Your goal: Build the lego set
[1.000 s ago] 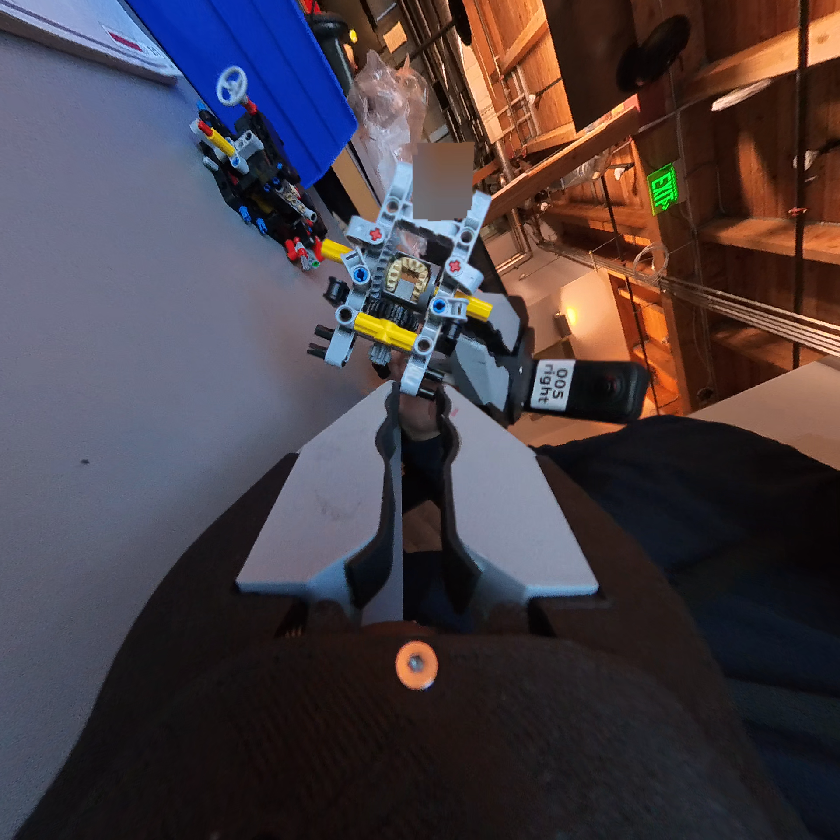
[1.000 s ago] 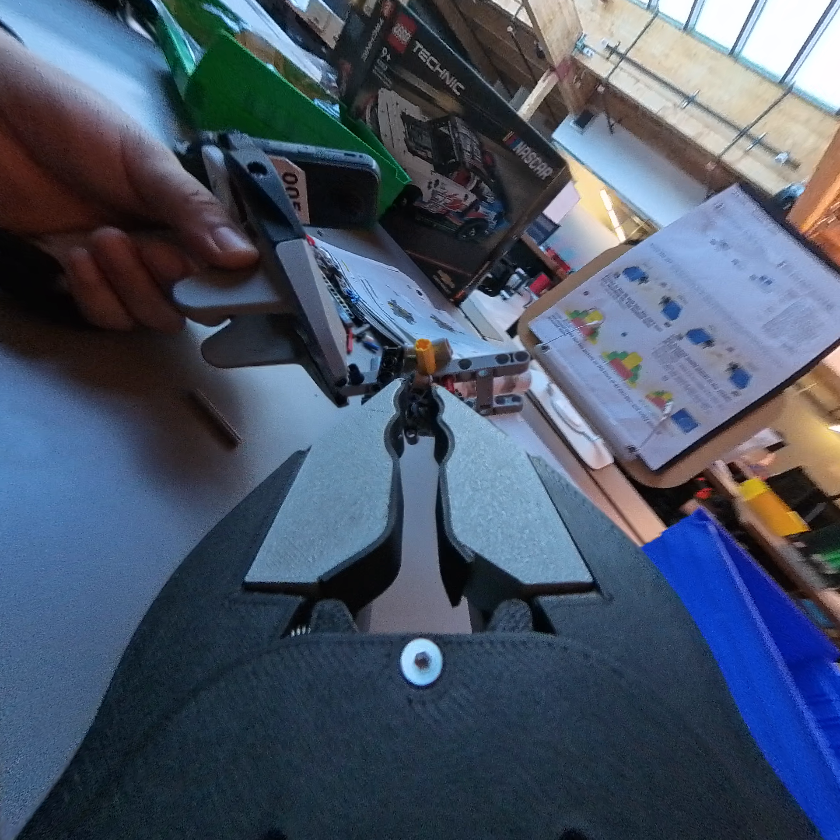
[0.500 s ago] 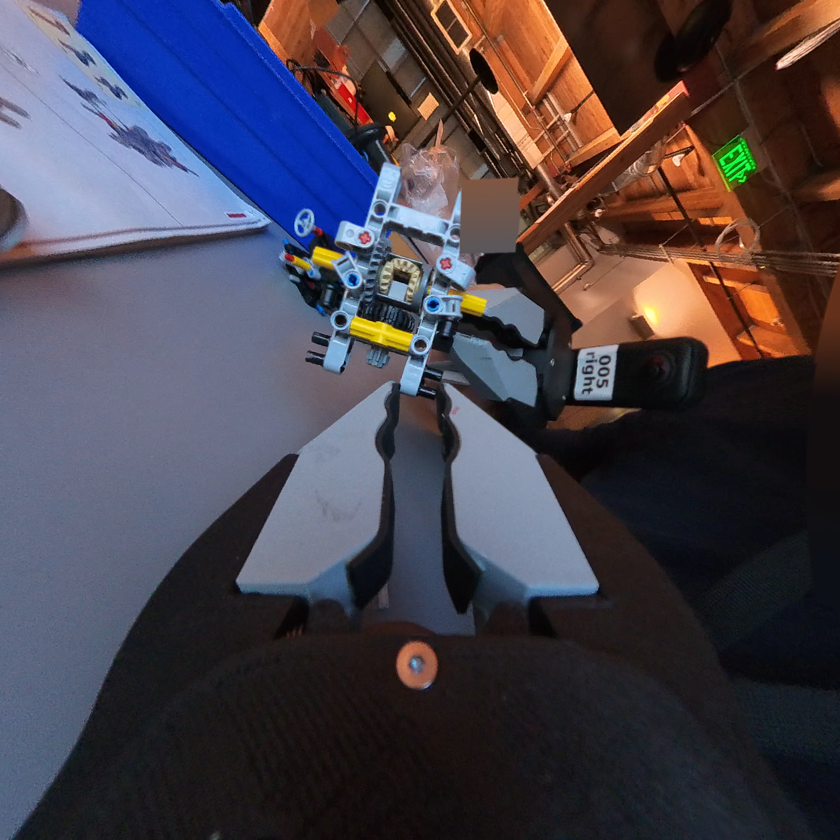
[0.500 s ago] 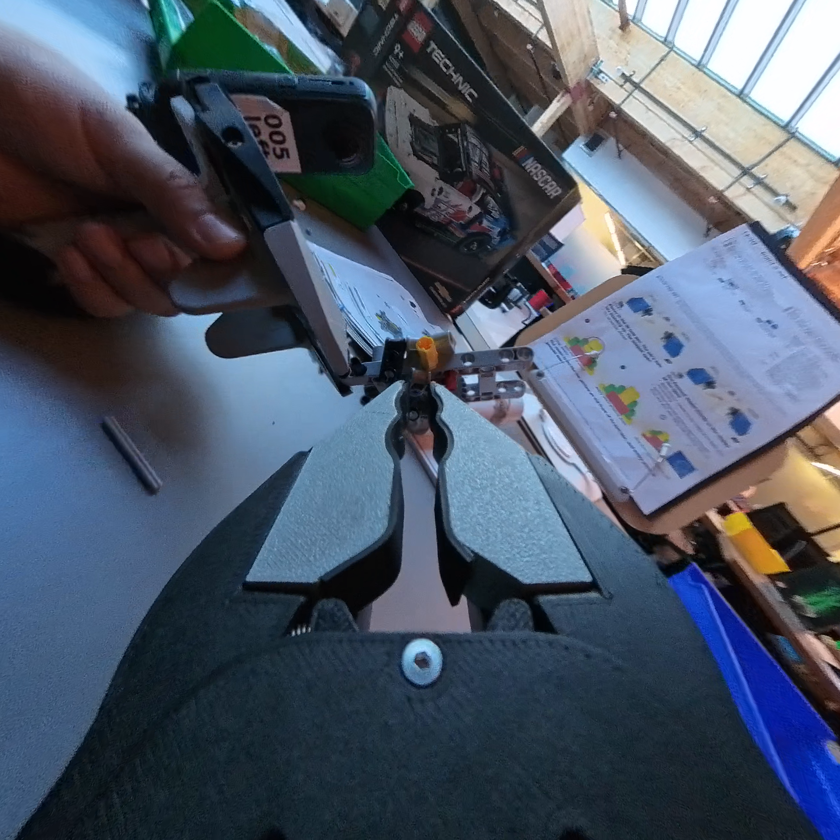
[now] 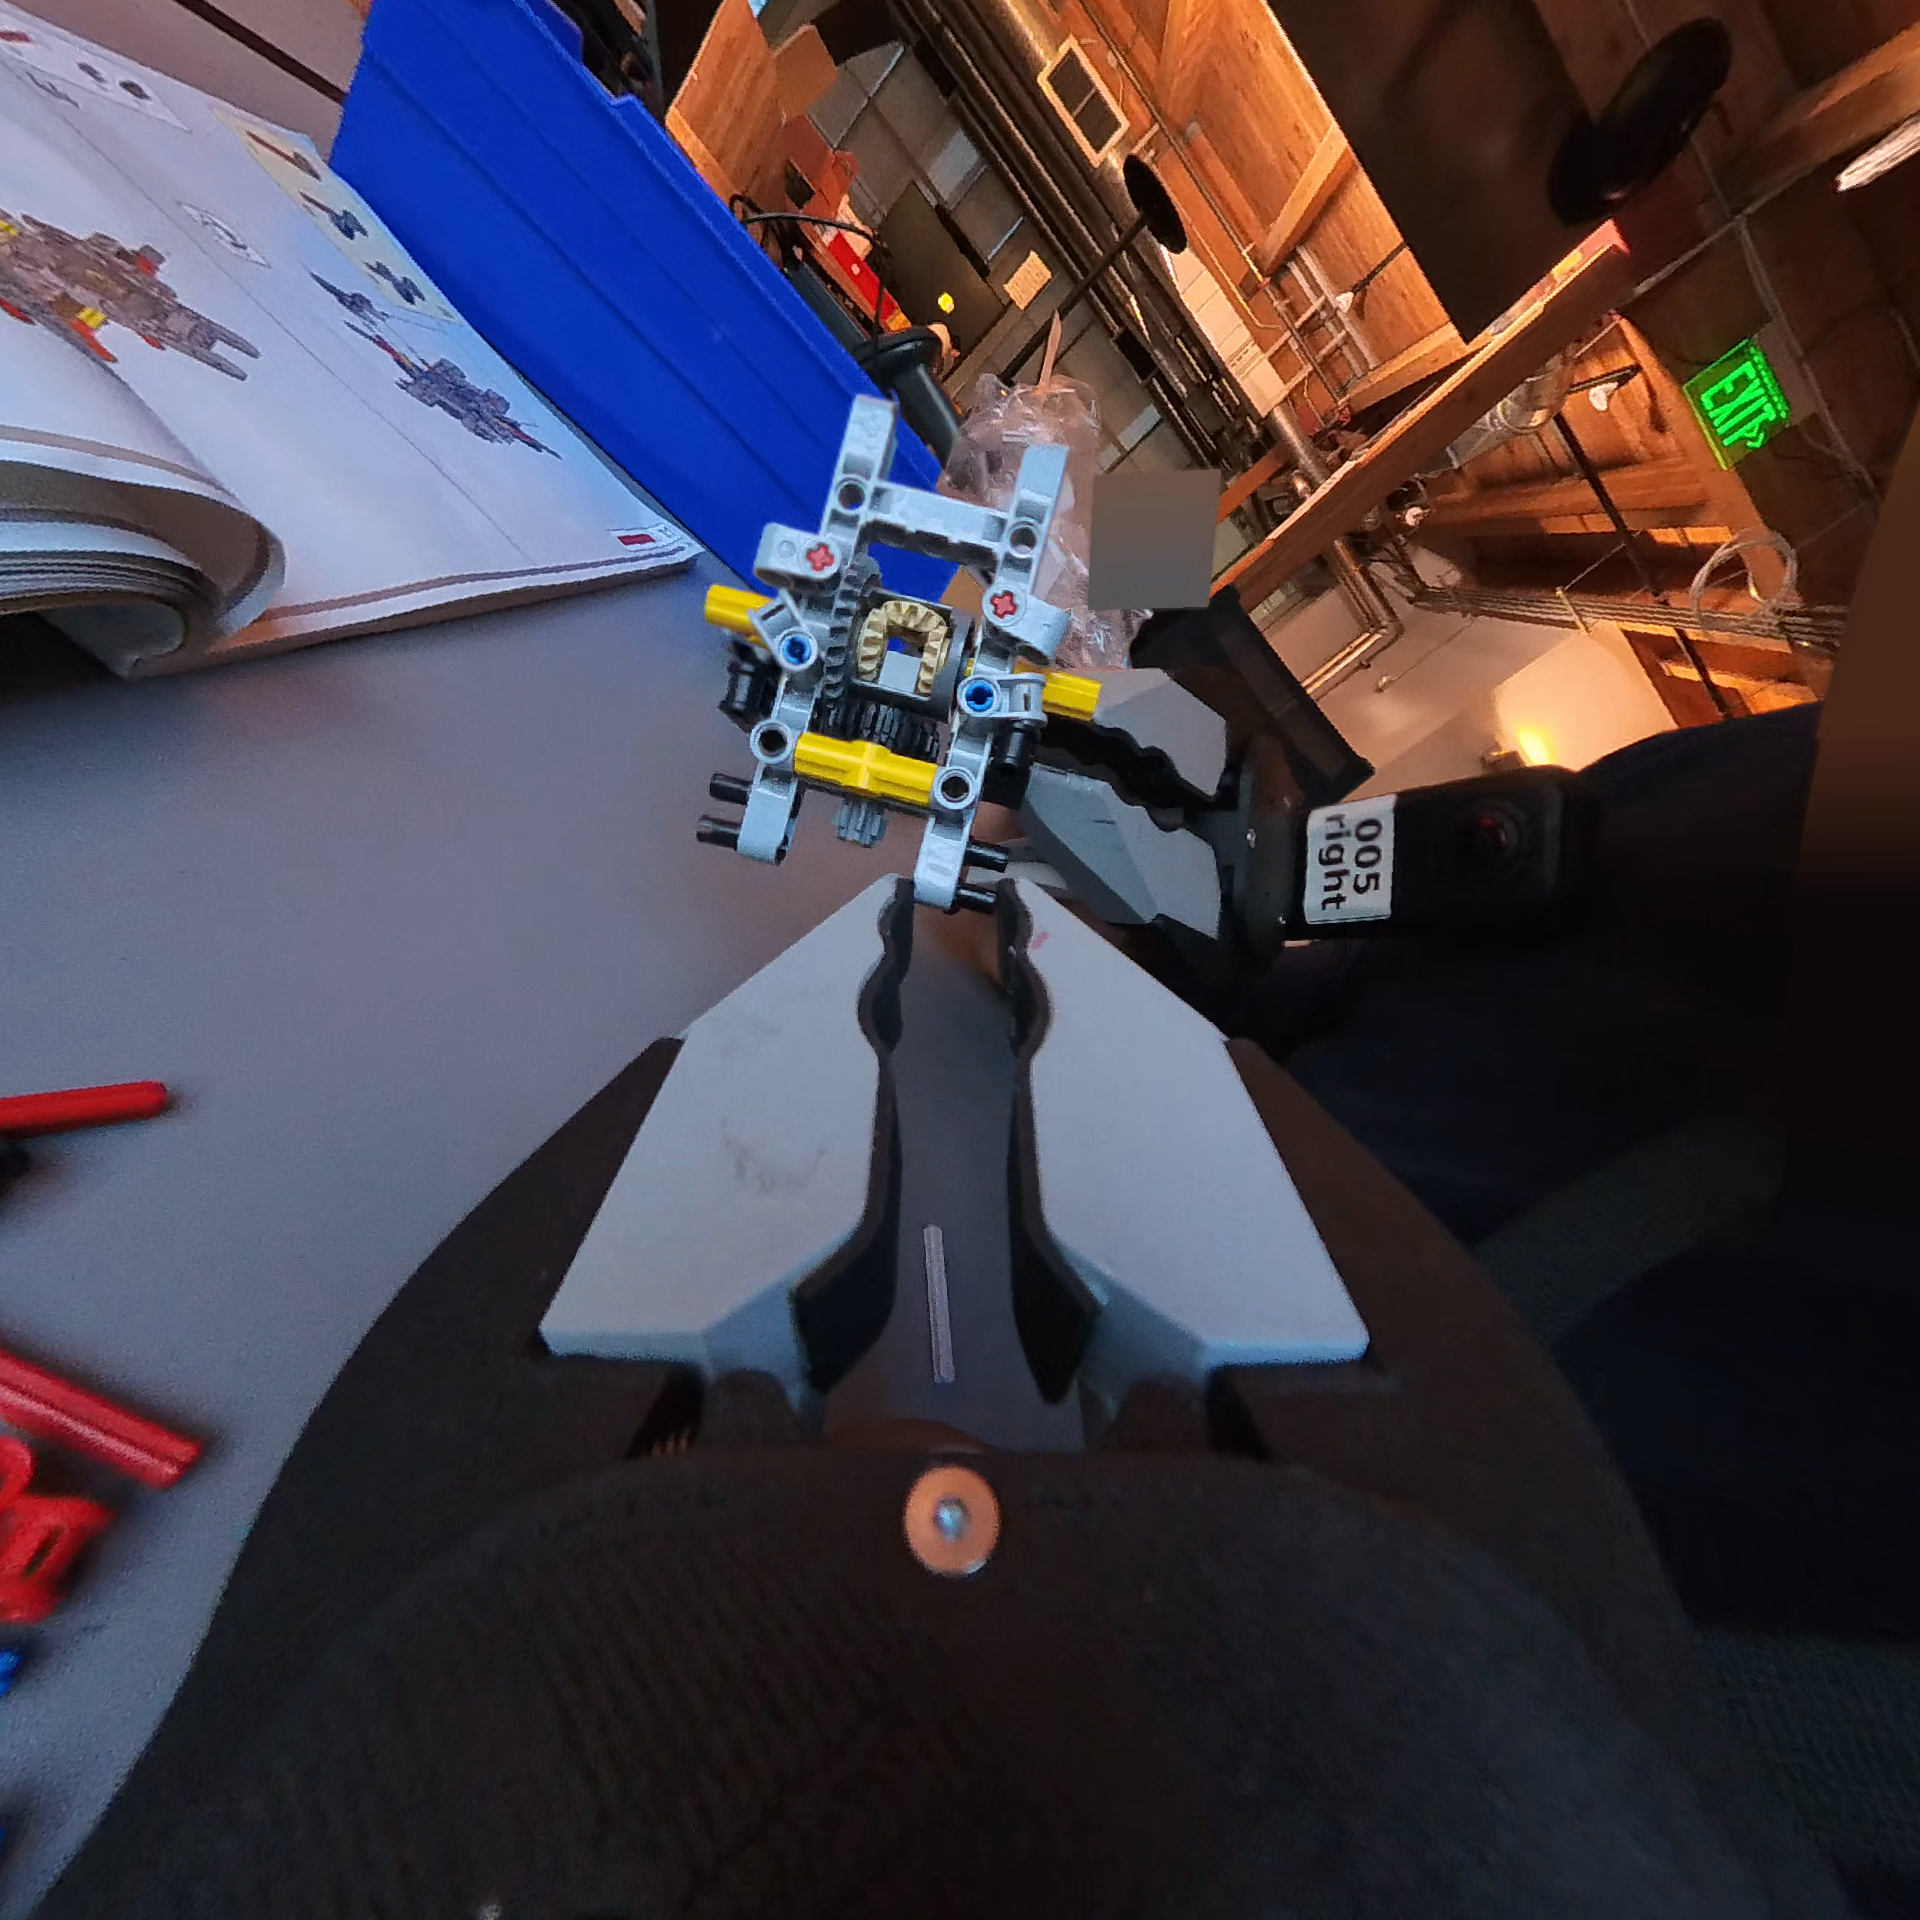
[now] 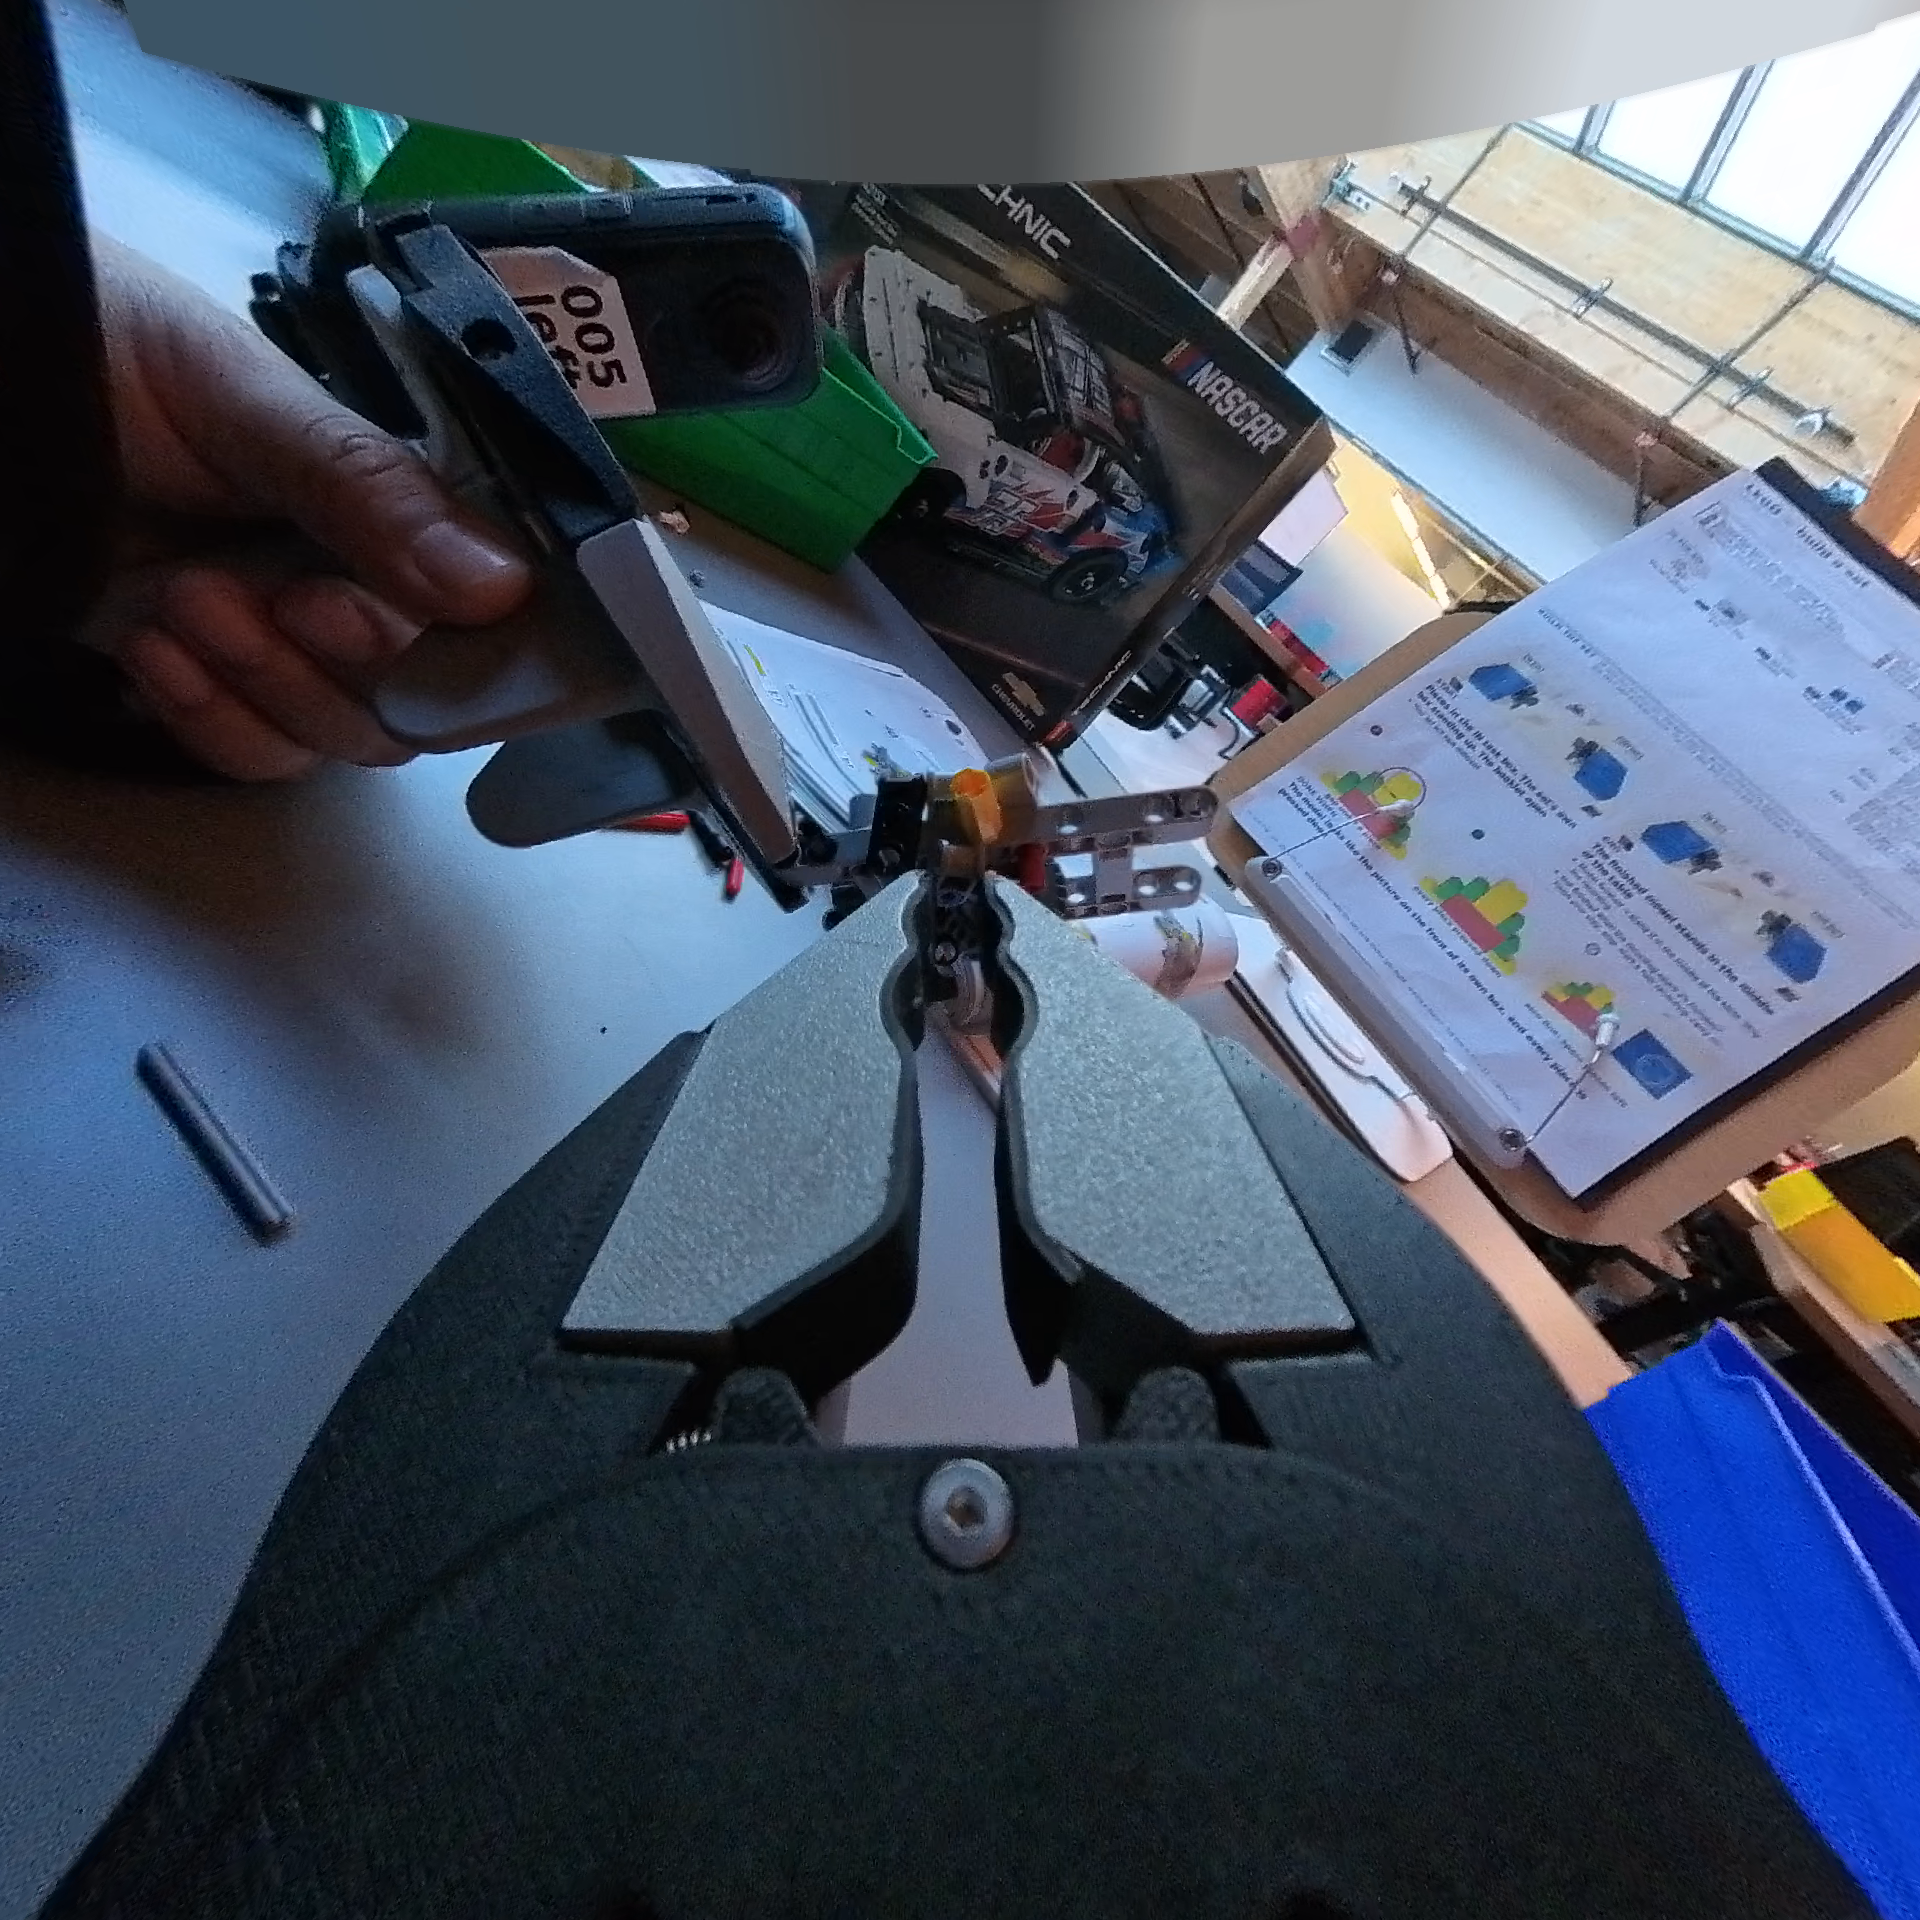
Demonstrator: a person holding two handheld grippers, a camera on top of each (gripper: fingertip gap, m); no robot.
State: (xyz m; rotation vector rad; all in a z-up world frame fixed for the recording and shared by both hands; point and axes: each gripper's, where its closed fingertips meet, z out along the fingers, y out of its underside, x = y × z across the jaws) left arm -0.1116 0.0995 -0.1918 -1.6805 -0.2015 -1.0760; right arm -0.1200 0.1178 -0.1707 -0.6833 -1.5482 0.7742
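Note:
A grey beam assembly (image 5: pixel 894 665) with yellow axles, a tan gear and black pins hangs in the air above the grey table (image 5: pixel 312 883). My left gripper (image 5: pixel 951 899) is shut on the lower end of one grey beam and its black pin. My right gripper (image 6: pixel 956 899) is shut on a black part at the assembly's (image 6: pixel 1101 831) side, under an orange piece. In the left wrist view the right gripper's fingers (image 5: pixel 1132 831) reach in from the right. In the right wrist view a hand (image 6: pixel 260 551) holds the left gripper, whose finger (image 6: pixel 686 665) meets the assembly.
An open instruction booklet (image 5: pixel 312 416) and a blue bin (image 5: pixel 582 260) lie beyond. Red parts (image 5: pixel 83 1423) lie at the left edge. A loose grey axle (image 6: pixel 213 1138) lies on the table. A green bin (image 6: pixel 769 468), a boxed set (image 6: pixel 1060 436), a clipboard (image 6: pixel 1610 831) and a blue bin (image 6: pixel 1766 1558) stand around. The tips of both grippers are at nearly the same place.
Both grippers have swung together with the assembly held between them. The booklet and red parts have come into the left wrist view. Neither grasp has changed.

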